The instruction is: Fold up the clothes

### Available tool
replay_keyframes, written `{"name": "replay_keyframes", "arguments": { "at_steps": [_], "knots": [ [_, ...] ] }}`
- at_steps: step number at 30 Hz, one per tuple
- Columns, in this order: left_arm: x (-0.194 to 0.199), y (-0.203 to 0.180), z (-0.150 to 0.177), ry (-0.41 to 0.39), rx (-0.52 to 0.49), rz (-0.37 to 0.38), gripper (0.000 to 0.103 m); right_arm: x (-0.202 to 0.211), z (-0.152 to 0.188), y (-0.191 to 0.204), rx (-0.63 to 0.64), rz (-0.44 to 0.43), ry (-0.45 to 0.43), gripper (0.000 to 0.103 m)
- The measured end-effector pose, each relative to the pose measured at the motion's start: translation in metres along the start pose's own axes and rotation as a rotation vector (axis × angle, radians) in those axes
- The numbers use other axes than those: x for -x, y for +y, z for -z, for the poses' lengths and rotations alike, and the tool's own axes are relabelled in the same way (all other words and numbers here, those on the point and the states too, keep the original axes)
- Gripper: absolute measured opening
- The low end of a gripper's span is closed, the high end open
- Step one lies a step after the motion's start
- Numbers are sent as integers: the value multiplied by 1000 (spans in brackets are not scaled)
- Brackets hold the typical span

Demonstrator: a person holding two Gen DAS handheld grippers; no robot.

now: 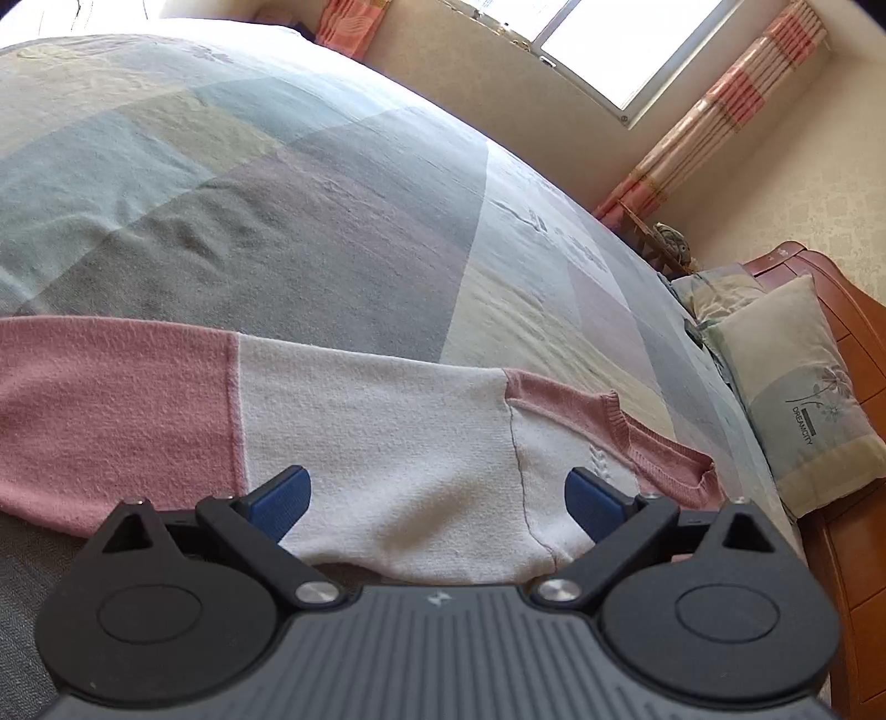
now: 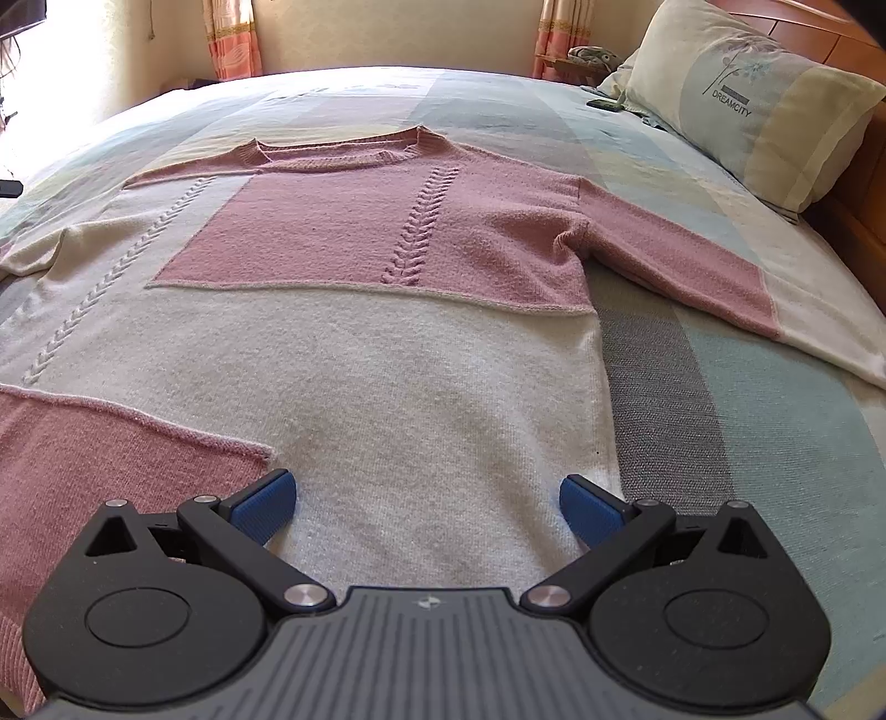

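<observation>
- Sweater [image 2: 354, 332]: pink-and-cream knit pullover, lies flat, front up, spread on bedspread [image 2: 747, 421]. Neckline [image 2: 338, 149] points to far side of bed in right wrist view; hem end nearest right cam.
- Body panels: pink block across chest, cream block below, second pink patch at lower left corner. Two raised cable-stitch lines run lengthwise on front.
- Right-hand sleeve [image 2: 709, 277] as seen in right wrist view: stretched out sideways toward pillow side, pink upper part, cream lower part; cuff runs out of frame.
- Opposite sleeve [image 1: 138, 410], left wrist view: laid out straight along bedspread, cream near shoulder, pink further out; end out of frame.
- Left gripper [image 1: 437, 501]: jaws spread wide, blue pads apart, nothing between them. Sits low at sweater's shoulder/upper-sleeve area, cream knit directly ahead. Contact w/ fabric: cannot tell.
- Right gripper [image 2: 427, 507]: jaws likewise spread wide, holding nothing. Positioned over cream lower body near hem, side edge of sweater just beside one blue pad [image 2: 590, 512]. Contact w/ fabric: cannot tell.
- Bedspread: patchwork of pale blue, grey, green, lilac; mostly smooth, minor wrinkles.
- Pillow [image 2: 742, 94]: printed "DREAMCITY" w/ flower motif, rests at head end against wooden headboard [image 1: 853, 343]. Well apart from sweater body, near outstretched sleeve.
- Background: window [image 1: 626, 39] bright, pink-striped curtains [image 1: 714, 122] at sides.
</observation>
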State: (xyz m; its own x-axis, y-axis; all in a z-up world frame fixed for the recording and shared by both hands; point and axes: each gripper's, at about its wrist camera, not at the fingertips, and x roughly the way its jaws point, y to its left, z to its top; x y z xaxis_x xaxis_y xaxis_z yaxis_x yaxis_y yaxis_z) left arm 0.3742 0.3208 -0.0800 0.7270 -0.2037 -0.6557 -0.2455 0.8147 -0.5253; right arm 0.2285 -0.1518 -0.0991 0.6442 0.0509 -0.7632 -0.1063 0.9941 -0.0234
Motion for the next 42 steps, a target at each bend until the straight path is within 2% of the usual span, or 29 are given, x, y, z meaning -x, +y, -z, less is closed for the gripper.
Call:
{"name": "replay_keyframes", "arguments": {
  "at_steps": [2, 4, 8, 9, 12, 15, 17, 19, 22, 23, 25, 27, 31, 33, 37, 42],
  "knots": [
    [-7, 14, -2, 23, 42, -46, 97, 0, 0, 0, -1, 3, -3, 103],
    [-8, 21, -1, 6, 40, -72, 97, -1, 0, 0, -3, 3, -5, 103],
    [-3, 31, -11, -21, -23, -239, 96, -2, 0, -1, -8, 0, -10, 103],
    [-3, 36, -15, -23, -24, -258, 96, -3, 0, -1, -9, 0, -10, 103],
    [3, 41, -24, -1, 22, -227, 96, -3, -1, -1, -10, 0, -11, 103],
    [20, 35, -26, -34, -33, -221, 96, -2, -1, -1, -11, 0, -9, 103],
    [31, 41, -27, -58, -55, -251, 97, 4, -2, -1, -9, -14, -28, 103],
    [35, 57, -29, -58, -30, -307, 97, 20, -2, 3, 3, -91, -109, 103],
    [31, 89, -29, -22, 27, -358, 97, 40, -3, 12, 12, -302, -169, 103],
    [31, 96, -27, -24, 14, -366, 97, 47, -3, 15, 15, -372, -188, 103],
    [31, 104, -26, -59, -63, -392, 97, 54, -2, 28, 57, -456, -196, 103],
    [28, 110, -29, -72, -108, -440, 97, 57, 1, 44, 121, -465, -209, 103],
    [29, 109, -41, -48, -71, -452, 97, 56, 7, 62, 215, -439, -203, 103],
    [40, 109, -44, -64, -26, -390, 97, 55, 10, 67, 239, -430, -190, 103],
    [53, 119, -48, -109, -4, -373, 98, 59, 12, 63, 220, -449, -204, 103],
    [58, 147, -53, -154, 69, -402, 99, 52, 10, 60, 185, -442, -194, 103]
  ]
}}
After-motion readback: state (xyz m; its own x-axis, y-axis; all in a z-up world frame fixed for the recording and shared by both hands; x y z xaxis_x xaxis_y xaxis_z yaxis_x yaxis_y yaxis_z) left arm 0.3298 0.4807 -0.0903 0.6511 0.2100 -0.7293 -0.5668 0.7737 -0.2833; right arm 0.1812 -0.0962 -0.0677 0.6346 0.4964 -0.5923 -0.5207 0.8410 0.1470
